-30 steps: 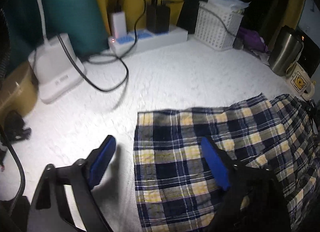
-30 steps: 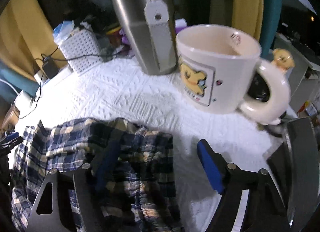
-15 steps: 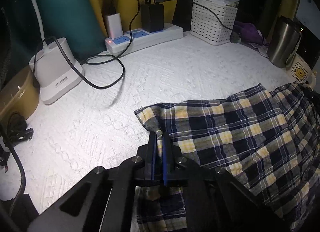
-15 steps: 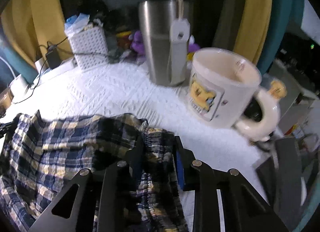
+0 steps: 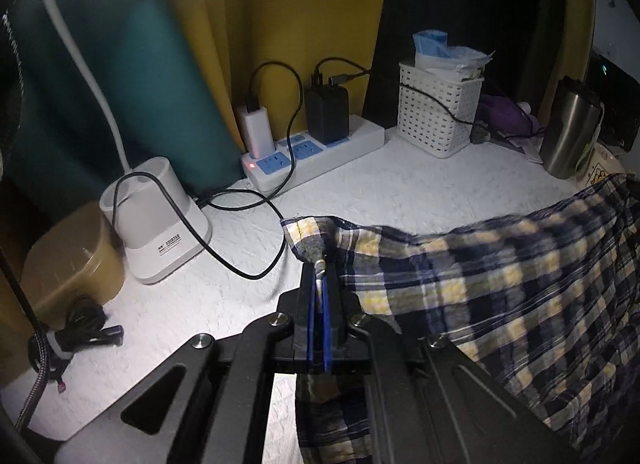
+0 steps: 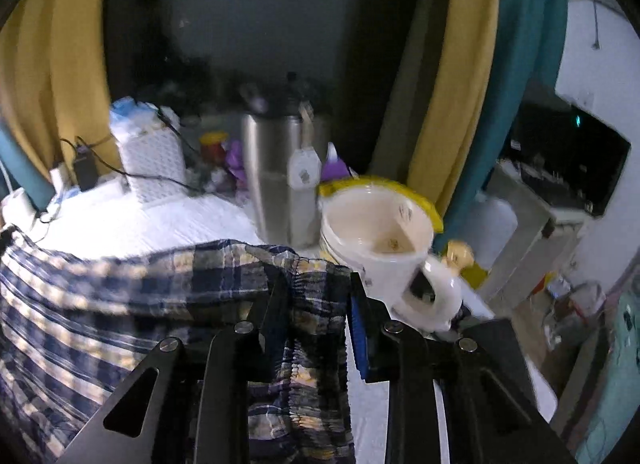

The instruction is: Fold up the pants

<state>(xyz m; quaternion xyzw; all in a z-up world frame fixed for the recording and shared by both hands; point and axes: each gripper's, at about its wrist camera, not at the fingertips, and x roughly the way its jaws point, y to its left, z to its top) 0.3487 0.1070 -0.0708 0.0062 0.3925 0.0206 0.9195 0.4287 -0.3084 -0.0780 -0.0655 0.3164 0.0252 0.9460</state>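
Observation:
The navy, yellow and white plaid pants (image 5: 500, 284) hang stretched between my two grippers above the white textured tabletop (image 5: 400, 191). My left gripper (image 5: 319, 276) is shut on the pants' left corner, with cloth pinched between its blue pads. In the right wrist view the same pants (image 6: 120, 304) spread out to the left, and my right gripper (image 6: 316, 296) is shut on the gathered elastic waistband (image 6: 316, 328). The lower part of the cloth is hidden under both grippers.
A cream mug (image 6: 384, 248) and a steel tumbler (image 6: 276, 179) stand close behind my right gripper. A power strip with chargers (image 5: 312, 151), a white lamp base (image 5: 156, 219), loose black cables (image 5: 256, 240) and a white basket (image 5: 438, 107) line the back.
Both grippers shut on the pants, the left on the corner and the right on the waistband, and then rose, lifting the top edge of the cloth off the table.

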